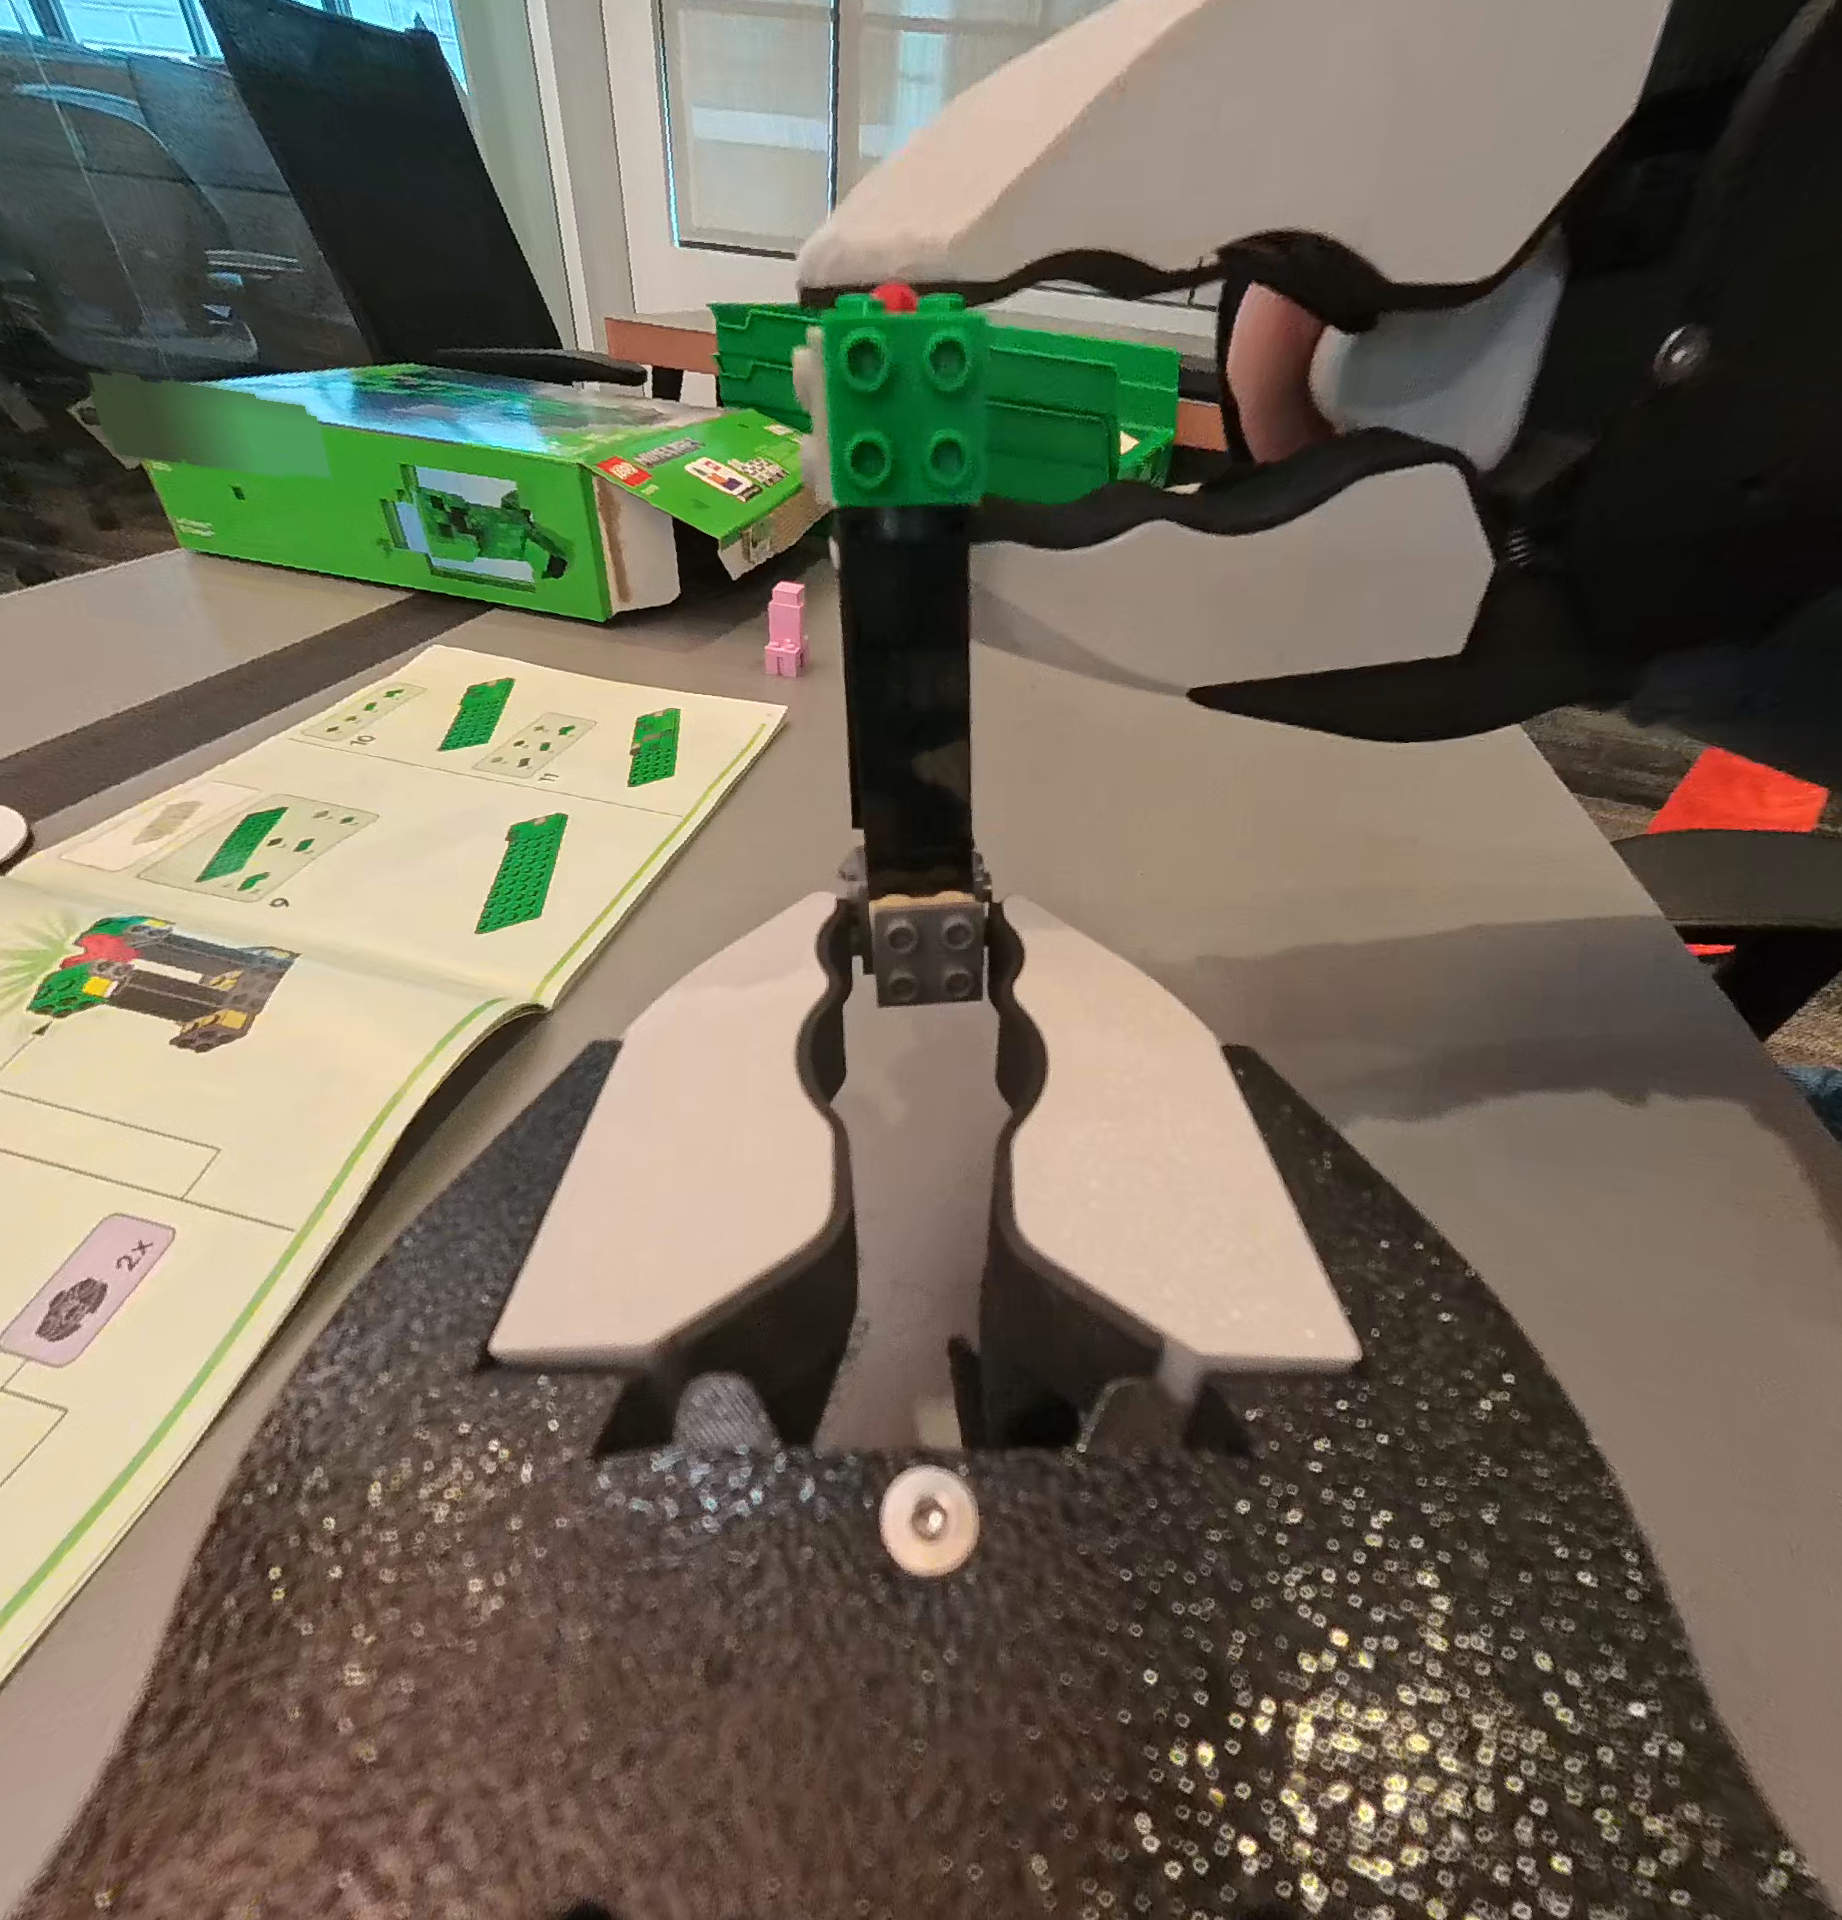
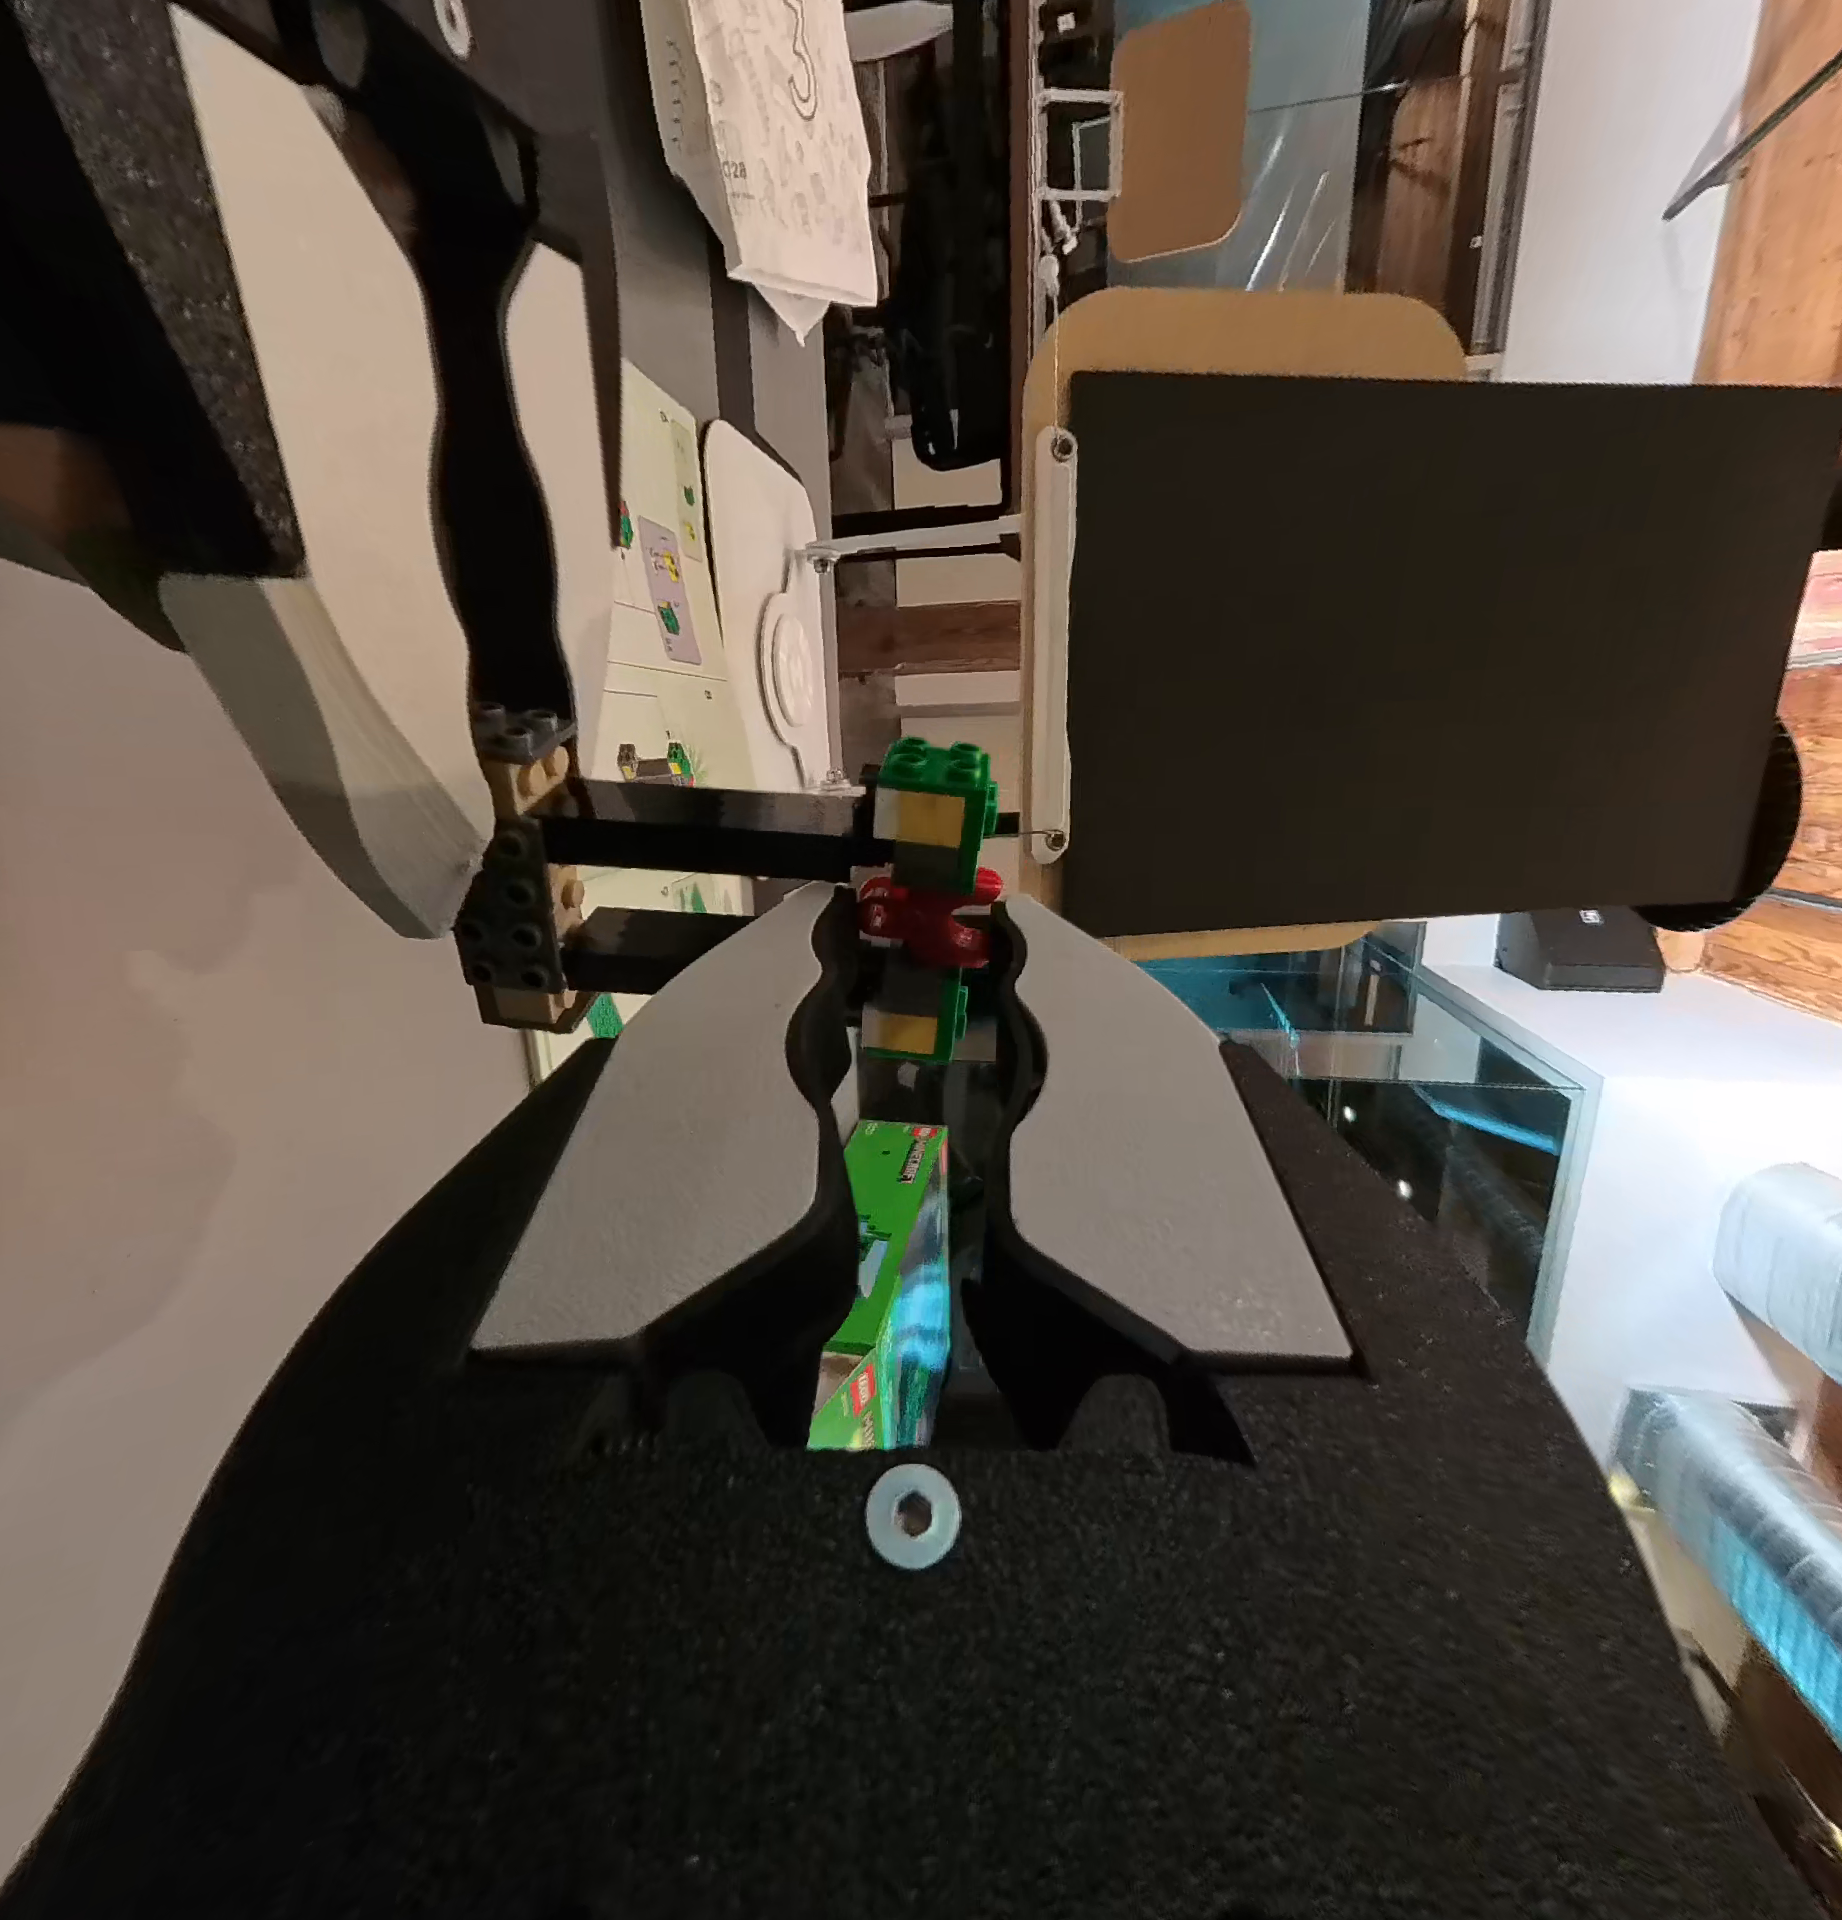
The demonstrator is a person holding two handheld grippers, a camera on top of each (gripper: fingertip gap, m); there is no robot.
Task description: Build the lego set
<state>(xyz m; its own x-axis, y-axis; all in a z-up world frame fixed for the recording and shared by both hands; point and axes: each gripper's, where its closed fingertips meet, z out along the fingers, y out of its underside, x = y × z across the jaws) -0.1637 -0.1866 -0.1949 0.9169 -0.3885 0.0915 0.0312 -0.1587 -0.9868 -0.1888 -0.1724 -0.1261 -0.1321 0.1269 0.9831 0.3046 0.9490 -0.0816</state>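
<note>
- Far left on the desk (image 1: 1260, 831) we see the open instruction booklet (image 1: 273, 987), and behind it the green set box (image 1: 397, 499) lying on its side with an end flap open; we cannot tell what is in it.
- Just right of the box stands a small pink figure (image 1: 787, 629), apart from the booklet.
- At centre, our left hand-held gripper (image 1: 917, 951) points forward over the desk, its jaws narrow and clamped on the grey studded end of the lego build (image 1: 906, 675), holding it upright above the desk.
- The build is a long black column with a grey block at the bottom and a green studded block on top.
- From the right, our right hand-held gripper (image 2: 922, 977) is turned sideways and appears to pinch the green top end, by a red piece (image 2: 927, 914).
</note>
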